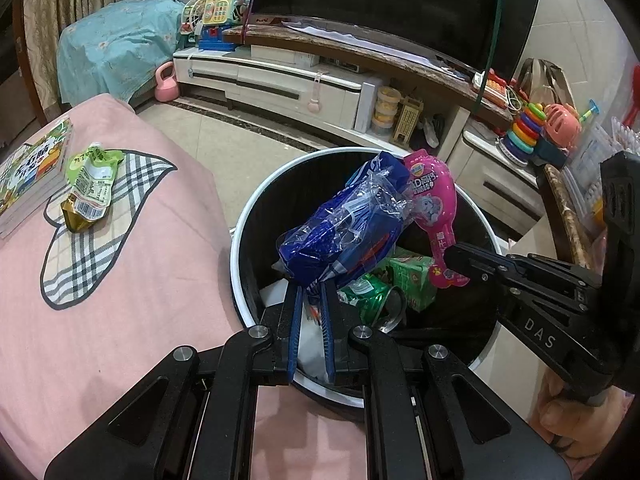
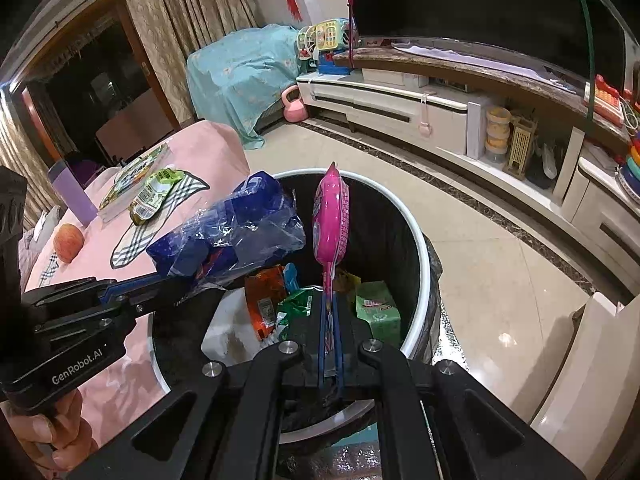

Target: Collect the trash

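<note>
In the left wrist view the left gripper [image 1: 312,292] pinches the lower corner of a blue plastic wrapper [image 1: 344,224]; the wrapper's long axis runs up and away from the fingertips, tilting to the right, and its whole bulk hangs over the open mouth of the trash bin [image 1: 240,240]; the right gripper [image 1: 452,258] comes in from the right, clamped on the tail of a pink package [image 1: 432,204] that leans against the blue wrapper, also above the bin; a green snack pouch [image 1: 90,184] lies well apart on the pink tablecloth [image 1: 152,248], nearer the left hand; this view alone shows the two items touching.

In the right wrist view the right gripper [image 2: 330,300] is pressed together on the pink package [image 2: 332,216], seen edge-on and upright, straight above the bin [image 2: 420,248]; the left gripper [image 2: 176,280] holds the blue wrapper [image 2: 232,228] over the bin's left rim; judged from here, letting go should drop both inside; only this view shows an apple [image 2: 69,242] beyond the pouch [image 2: 154,196].
</note>
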A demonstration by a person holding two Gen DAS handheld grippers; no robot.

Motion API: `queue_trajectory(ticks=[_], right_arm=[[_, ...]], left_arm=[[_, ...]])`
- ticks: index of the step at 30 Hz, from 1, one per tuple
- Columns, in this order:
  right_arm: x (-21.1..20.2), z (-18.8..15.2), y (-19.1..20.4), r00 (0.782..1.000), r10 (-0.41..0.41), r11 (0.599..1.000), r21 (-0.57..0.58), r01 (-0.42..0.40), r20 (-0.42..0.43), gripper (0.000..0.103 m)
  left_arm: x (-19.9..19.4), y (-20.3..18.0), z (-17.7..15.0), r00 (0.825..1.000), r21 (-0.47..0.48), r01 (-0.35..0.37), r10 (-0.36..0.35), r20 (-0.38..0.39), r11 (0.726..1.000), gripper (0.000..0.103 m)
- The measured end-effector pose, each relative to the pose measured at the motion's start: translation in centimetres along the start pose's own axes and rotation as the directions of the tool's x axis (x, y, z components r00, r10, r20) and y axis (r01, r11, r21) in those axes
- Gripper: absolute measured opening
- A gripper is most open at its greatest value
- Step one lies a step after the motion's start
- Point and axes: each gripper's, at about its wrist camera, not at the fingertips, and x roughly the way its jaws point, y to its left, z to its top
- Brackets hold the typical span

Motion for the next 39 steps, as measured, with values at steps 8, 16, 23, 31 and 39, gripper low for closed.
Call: queue_trajectory(ticks=[8, 16, 23, 31, 39], right_arm=[[0.1, 0.0, -0.2, 1.000, 0.000, 1.000, 0.002, 0.000, -0.005, 0.003], [0.1, 0.0, -0.3, 1.000, -0.003, 1.000, 0.001, 0.003, -0.008, 0.003], [0.2, 0.1, -0.3, 1.000, 0.009, 1.000, 0.010, -0.009, -0.012, 0.009], [-1.3, 0.2, -0.1, 0.999, 0.025, 0.999, 0.043, -0.027, 0.031, 0.037], [-4.3, -0.5, 1.3, 0.991, 0.071, 0.993, 0.082, -0.080, 0.117, 0.071]], left_arm=[[0.2, -0.1, 0.1, 1.000, 0.002, -0.004, 0.004, -0.006, 1.000, 0.009], [0.7, 0.2, 0.2, 1.000, -0.002, -0.009, 0.009, -0.017, 1.000, 0.009], [0.1, 0.2, 0.3, 1.000, -0.002, 0.002, -0.002, -0.006, 1.000, 0.026], [-2.3, 1.2, -0.1, 0.999, -0.027, -0.014, 0.016, 0.045, 1.000, 0.059], [-4.8, 3.7, -2.0, 0.997, -0.098, -0.022, 0.030, 0.078, 0.995, 0.076]])
